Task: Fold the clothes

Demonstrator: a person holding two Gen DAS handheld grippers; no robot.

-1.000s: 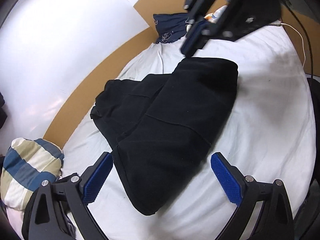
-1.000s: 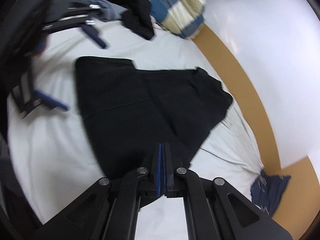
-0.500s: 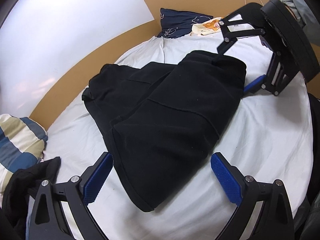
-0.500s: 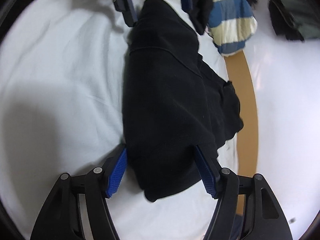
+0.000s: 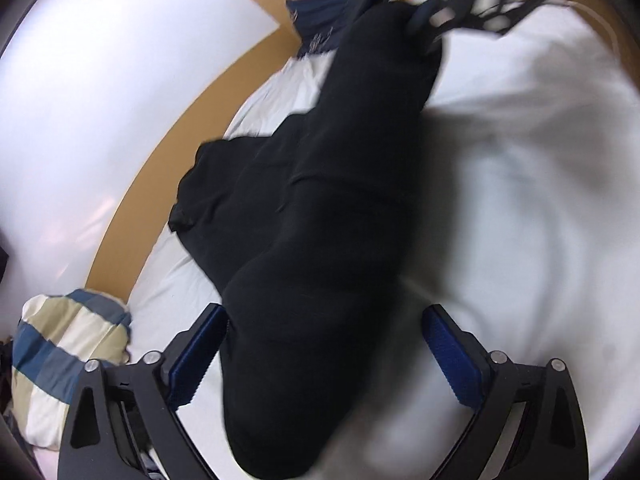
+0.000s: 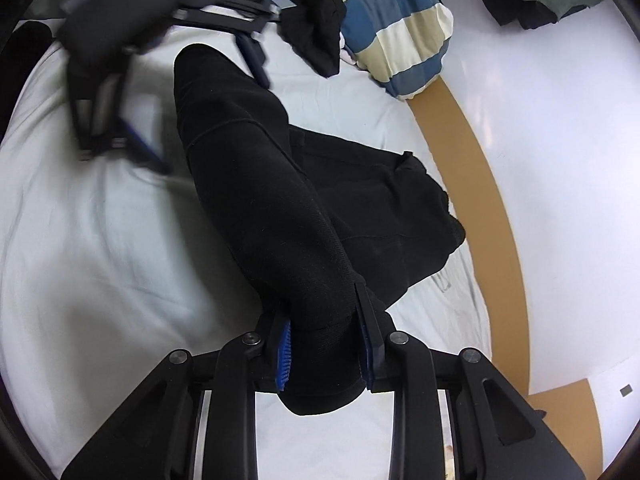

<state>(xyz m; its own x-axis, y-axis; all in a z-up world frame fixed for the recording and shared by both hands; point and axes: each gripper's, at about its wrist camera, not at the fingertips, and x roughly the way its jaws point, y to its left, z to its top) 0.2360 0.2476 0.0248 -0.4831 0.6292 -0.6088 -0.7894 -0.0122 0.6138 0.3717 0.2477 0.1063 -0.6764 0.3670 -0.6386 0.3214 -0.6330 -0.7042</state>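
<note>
The right gripper grasps the black knit garment between its fingers; the left gripper is released, its fingers wide on both sides of the cloth.

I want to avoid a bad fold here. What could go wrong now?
1. The left claw is open around the black garment, so that end may stay behind or slip.
2. The right claw pinches a thick bunch, so layers may shift.
3. The garment lies near the edge of the white sheet.

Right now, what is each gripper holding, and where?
Right gripper clamps one end of the black garment. Left gripper is open around the other end, holding nothing.
</note>
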